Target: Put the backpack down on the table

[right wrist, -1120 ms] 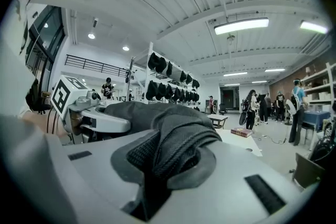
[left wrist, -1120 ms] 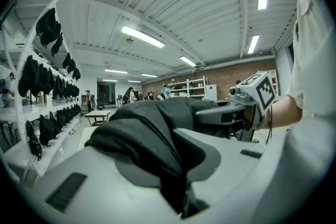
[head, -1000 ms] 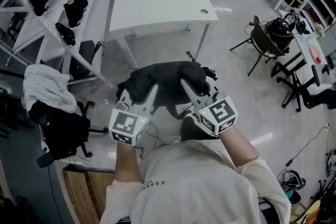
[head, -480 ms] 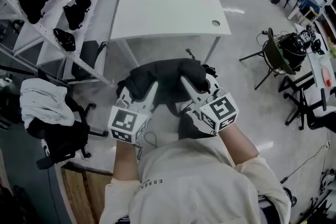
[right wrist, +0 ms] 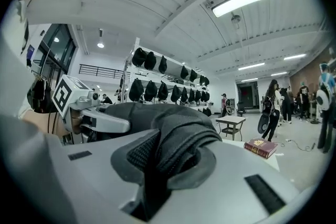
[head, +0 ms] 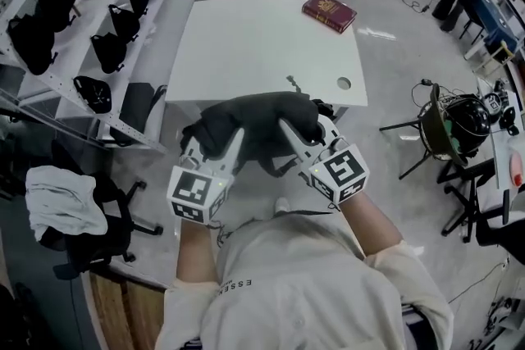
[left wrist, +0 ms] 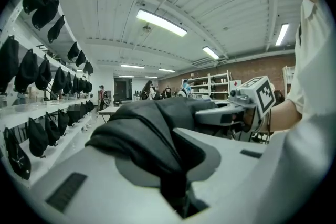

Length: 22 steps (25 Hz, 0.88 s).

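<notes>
Both grippers carry the black backpack [head: 258,120] in the air in front of the person, at the near edge of the white table [head: 262,45]. My left gripper [head: 215,142] is shut on a fold of its fabric [left wrist: 149,136] on the left side. On the right side, my right gripper [head: 310,131] is shut on a padded strap or edge [right wrist: 176,141]. Each gripper view shows the other gripper across the bag: the right gripper [left wrist: 251,101] and the left gripper [right wrist: 79,99]. The underside of the backpack is hidden.
A dark red book [head: 329,12] lies at the table's far right corner, also seen as the book [right wrist: 261,147]. Shelves with black bags [head: 98,45] run along the left. An office chair with white cloth [head: 64,209] stands lower left. Stands with a helmet [head: 459,115] are at the right.
The person has walked toward the table with the backpack in both grippers; the table has come nearer and its near edge now lies under the bag. The grips are unchanged.
</notes>
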{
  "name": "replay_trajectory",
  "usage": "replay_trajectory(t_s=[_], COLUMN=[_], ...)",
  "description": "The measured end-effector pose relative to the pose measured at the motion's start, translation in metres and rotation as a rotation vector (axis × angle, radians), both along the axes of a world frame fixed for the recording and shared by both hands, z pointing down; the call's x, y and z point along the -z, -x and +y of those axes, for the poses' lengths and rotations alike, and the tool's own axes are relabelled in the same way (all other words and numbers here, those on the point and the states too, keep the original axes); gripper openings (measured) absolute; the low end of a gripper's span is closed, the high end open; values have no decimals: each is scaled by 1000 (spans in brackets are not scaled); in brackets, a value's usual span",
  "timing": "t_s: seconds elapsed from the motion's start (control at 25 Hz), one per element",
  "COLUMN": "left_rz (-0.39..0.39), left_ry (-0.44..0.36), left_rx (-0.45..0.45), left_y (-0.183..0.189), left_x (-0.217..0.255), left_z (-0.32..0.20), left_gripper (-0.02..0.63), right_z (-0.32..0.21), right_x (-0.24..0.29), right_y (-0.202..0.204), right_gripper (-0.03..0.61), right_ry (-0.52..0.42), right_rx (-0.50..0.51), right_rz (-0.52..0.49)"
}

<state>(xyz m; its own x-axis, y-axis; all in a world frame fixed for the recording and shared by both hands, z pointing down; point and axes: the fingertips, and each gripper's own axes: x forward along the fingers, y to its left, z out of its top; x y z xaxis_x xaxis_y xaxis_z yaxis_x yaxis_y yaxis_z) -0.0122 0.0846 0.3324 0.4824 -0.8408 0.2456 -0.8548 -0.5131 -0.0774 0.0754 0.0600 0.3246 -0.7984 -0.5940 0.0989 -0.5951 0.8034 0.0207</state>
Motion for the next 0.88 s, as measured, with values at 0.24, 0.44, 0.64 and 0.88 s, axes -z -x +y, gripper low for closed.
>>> replay_trajectory(t_s=[0.24,0.44,0.64,0.88], left_rz=[-11,-8,-16,-9], left_ry=[-16,-21,-41,-48], left_rx=[6,-31,-73,-127], left_y=[-4,3,12,29], left_x=[10,14,25,32], left_z=[-76,-141,-211,-296], left_gripper=[69,69,69,69], right_z=[-78,-139,-206,-286], right_x=[8,14,24,32], right_y=[-3,3,11,28], right_gripper=[71,72,72,74], right_ry=[-20,-45,-64,-81], right_rx=[7,-24,-68,-114], right_rz=[2,13,3,11])
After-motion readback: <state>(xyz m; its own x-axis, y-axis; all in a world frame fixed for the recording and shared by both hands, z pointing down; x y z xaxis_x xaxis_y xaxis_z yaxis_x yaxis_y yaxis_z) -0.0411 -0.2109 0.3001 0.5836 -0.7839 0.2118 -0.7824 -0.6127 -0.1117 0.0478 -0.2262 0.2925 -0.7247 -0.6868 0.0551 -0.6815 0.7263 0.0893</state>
